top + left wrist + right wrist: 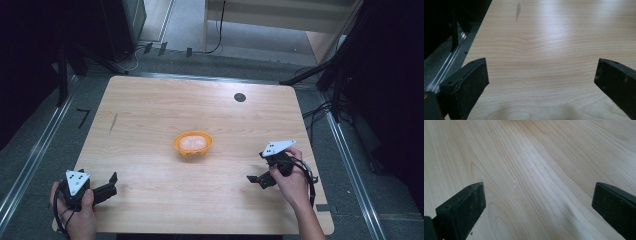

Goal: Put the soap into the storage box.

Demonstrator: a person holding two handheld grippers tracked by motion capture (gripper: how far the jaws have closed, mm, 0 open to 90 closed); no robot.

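Wooden table (150, 120) holds one small orange bowl (193, 143) mid-table, with bare wood all around; left gripper (111, 183) and right gripper (256, 171) sit near the front corners, jaws wide apart.

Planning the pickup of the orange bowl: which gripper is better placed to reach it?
Probably the right gripper: it sits nearer the orange bowl, open, jaws pointing inward. The left gripper, also open, waits farther off at the table corner.

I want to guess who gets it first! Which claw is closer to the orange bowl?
Right. The right claw sits just off the orange bowl, toward the table's near right side. The left claw is farther away, down at the near left corner. Both are open and empty.
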